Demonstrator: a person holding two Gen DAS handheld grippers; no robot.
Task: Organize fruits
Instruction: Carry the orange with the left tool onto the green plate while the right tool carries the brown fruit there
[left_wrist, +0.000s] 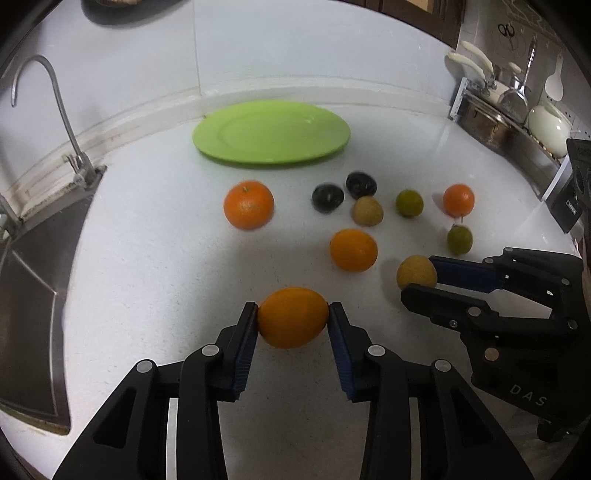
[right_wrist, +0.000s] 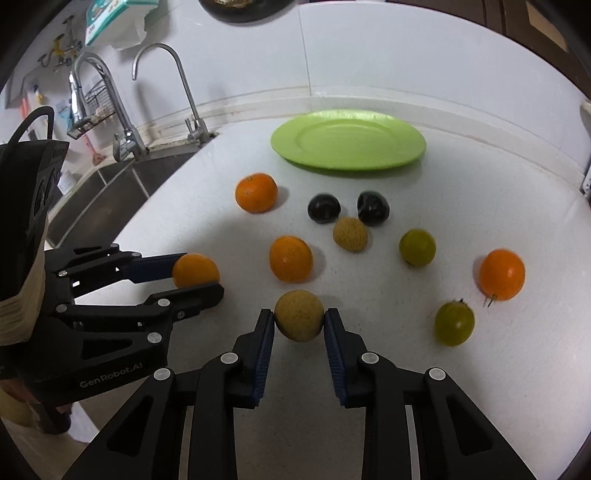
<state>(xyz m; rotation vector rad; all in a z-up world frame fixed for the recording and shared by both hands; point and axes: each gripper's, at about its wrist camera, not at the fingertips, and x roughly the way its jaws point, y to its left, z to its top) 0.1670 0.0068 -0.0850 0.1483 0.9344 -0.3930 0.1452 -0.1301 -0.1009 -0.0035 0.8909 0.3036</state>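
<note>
left wrist view: two fruits gripped, plate far ahead

left wrist view: left gripper closed on an orange fruit, both blue pads pressed against its sides, long axis of the fruit lying across the jaws. fruit low over the white counter or resting on it, cannot tell which. no earlier picture here, so nothing about how the jaws arrived.

right wrist view: right gripper closed narrow on a yellow-brown fruit, pads touching it on left and right. same gripper seen from the side in the left wrist view, at the right edge, with the same fruit between its fingers.

key relation for the coming move: green plate straight ahead of both grippers, at the back of the counter near the wall, well apart from both held fruits. bare, no fruit on it yet. between grippers and plate, a loose field of fruit: a big orange at left, another orange in the middle, two dark fruits, a second yellow-brown fruit, two green fruits and a small orange at right.

judgement: left gripper more in line with the plate centre, with an open lane between big orange and middle orange; right gripper to the right of it, with the cluster of small fruits directly in the way. probably needed: lift first, then forward over the fruits, not a push along the surface. risk: round fruit, only two contact points, easy to roll out of the pads if tilted.

sink at the left, close to the left gripper's side.
</note>
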